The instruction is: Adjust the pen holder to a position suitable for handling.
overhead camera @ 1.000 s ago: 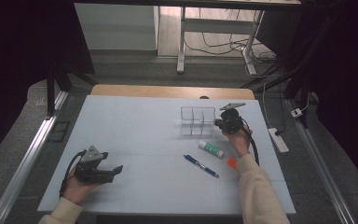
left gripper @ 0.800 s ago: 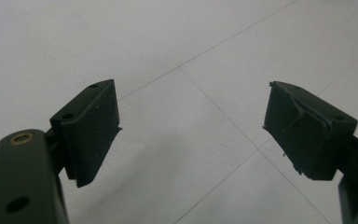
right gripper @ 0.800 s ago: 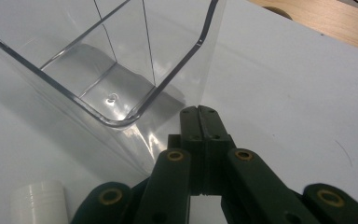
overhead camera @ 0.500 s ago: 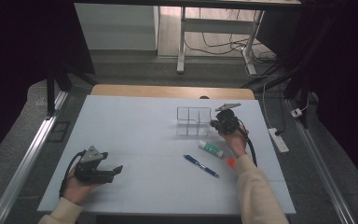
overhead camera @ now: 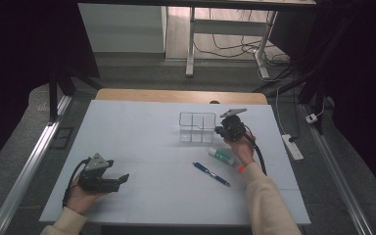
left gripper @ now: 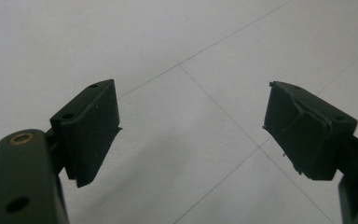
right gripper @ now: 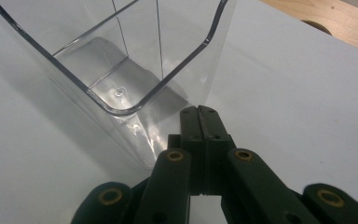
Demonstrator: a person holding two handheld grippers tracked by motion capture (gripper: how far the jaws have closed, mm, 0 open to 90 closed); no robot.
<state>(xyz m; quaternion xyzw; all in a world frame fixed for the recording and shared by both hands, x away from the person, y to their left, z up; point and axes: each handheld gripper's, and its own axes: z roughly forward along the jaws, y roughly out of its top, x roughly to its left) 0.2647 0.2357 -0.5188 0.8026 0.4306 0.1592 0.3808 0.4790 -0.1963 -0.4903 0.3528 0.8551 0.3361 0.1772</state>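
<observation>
A clear plastic organizer (overhead camera: 197, 127) with several compartments stands right of the table's middle. My right gripper (overhead camera: 220, 130) is shut with nothing between its jaws, and its tip rests against the organizer's right side. In the right gripper view the closed jaws (right gripper: 199, 110) meet the near corner of the clear box (right gripper: 121, 108). A white tube with a green label (overhead camera: 222, 156) and a blue pen (overhead camera: 211, 174) lie just in front of that hand. At the front left, my left gripper (overhead camera: 123, 179) stands open over bare table (left gripper: 191, 126).
The white table top (overhead camera: 142, 142) has a wooden strip (overhead camera: 176, 95) along its far edge. Metal rails run along both sides. A power strip (overhead camera: 292, 147) and cables lie on the floor at the right.
My right gripper has shifted slightly left, and the clear organizer has slid a little left with it. The left gripper has stayed put.
</observation>
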